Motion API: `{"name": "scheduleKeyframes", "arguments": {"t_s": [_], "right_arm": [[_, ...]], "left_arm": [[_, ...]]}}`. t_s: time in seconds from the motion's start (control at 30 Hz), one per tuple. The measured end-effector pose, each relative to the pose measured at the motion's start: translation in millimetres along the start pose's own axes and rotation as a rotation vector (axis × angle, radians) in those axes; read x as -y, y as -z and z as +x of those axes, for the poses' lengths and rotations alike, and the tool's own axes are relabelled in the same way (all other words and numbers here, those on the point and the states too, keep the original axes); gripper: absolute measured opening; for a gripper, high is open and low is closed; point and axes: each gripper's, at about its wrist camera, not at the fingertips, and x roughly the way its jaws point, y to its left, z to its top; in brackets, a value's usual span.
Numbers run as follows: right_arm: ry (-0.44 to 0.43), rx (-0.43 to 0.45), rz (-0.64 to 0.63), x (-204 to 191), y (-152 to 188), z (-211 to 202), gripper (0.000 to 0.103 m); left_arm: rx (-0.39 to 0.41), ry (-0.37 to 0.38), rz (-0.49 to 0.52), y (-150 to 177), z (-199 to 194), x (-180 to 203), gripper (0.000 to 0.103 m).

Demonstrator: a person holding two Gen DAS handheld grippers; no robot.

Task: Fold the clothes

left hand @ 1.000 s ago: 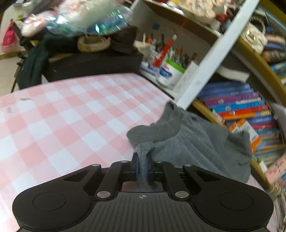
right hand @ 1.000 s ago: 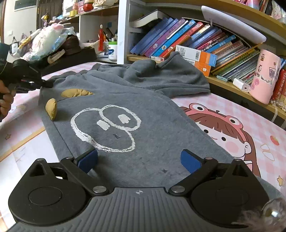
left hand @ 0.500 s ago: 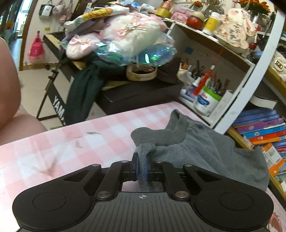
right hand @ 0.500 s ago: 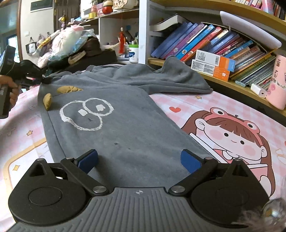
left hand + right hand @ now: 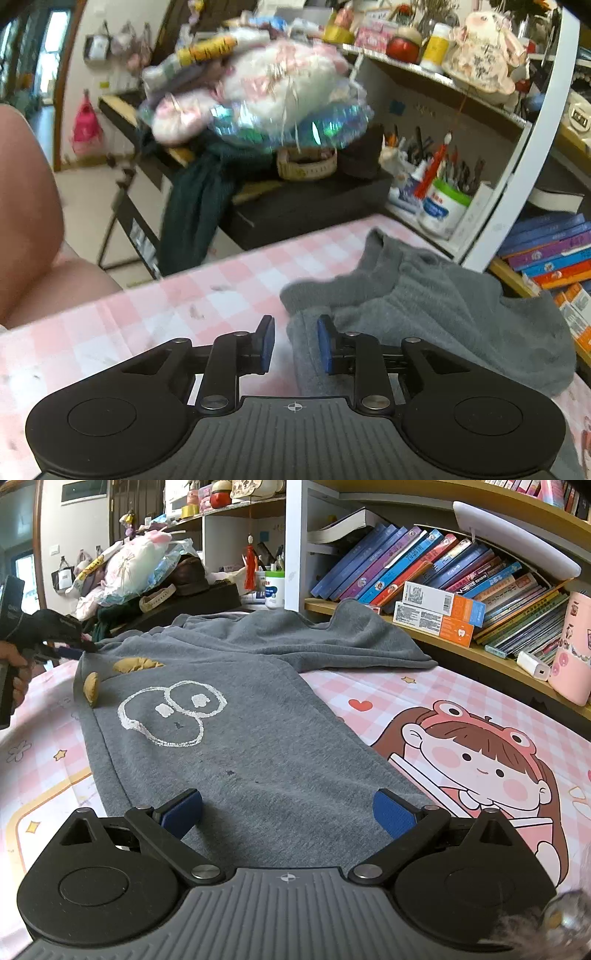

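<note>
On the pink checked tablecloth (image 5: 424,698) your grey sweatshirt (image 5: 258,746) lies spread flat. Your left gripper (image 5: 293,341) has its jaws apart around a bunched fold at the far corner; your right gripper (image 5: 288,808) hovers wide apart over the near hem.

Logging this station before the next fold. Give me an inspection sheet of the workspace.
Surface: pink checked tablecloth with a cartoon girl print.
Job's things: grey sweatshirt laid flat, white doodle up, sleeve bunched toward the shelf.
Clutter: two tan pieces on the sweatshirt near its far edge.
Grippers: left claw open, fabric fold between the jaws; right claw open wide over the near part of the sweatshirt.
Cables: nothing seen.
Surroundings: bookshelf, pen pot, plush toys piled on a black stand.
</note>
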Motion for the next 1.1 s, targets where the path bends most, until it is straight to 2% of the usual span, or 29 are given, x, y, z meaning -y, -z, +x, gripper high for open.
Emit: {"name": "scheduleKeyframes", "arguments": {"t_s": [0.03,0.13,0.3,0.47,0.67,0.73,0.77,0.97,1.1], "right_arm": [[0.0,-0.001,0.0,0.0,0.1,0.1,0.1],[0.0,-0.002,0.0,-0.4,0.1,0.0,0.1],[-0.001,-0.007,0.002,-0.9,0.0,0.4,0.1],[-0.001,-0.02,0.015,1.3,0.0,2.8,0.1],[0.0,-0.033,0.02,2.1,0.6,4.7,0.102],[0.001,-0.037,0.022,2.3,0.4,5.5,0.103],[0.001,-0.038,0.023,2.6,0.3,5.8,0.103],[-0.003,-0.042,0.029,3.5,0.0,6.9,0.103],[-0.005,-0.043,0.03,3.9,0.0,7.2,0.103]], "left_arm": [[0.042,-0.014,0.007,-0.7,-6.7,1.6,0.025],[0.106,0.011,0.012,-3.6,-20.4,6.6,0.025],[0.072,0.096,0.063,-1.6,-22.2,27.0,0.026],[0.029,0.194,0.16,13.4,-19.0,61.1,0.043],[-0.015,0.29,0.231,31.9,-14.3,89.6,0.046],[-0.017,0.301,0.249,34.9,-12.6,95.8,0.049],[-0.018,0.307,0.257,36.4,-11.8,98.8,0.054],[0.005,0.338,0.296,39.4,-6.8,114.8,0.067],[0.011,0.361,0.305,39.0,-0.6,122.8,0.069]]}}
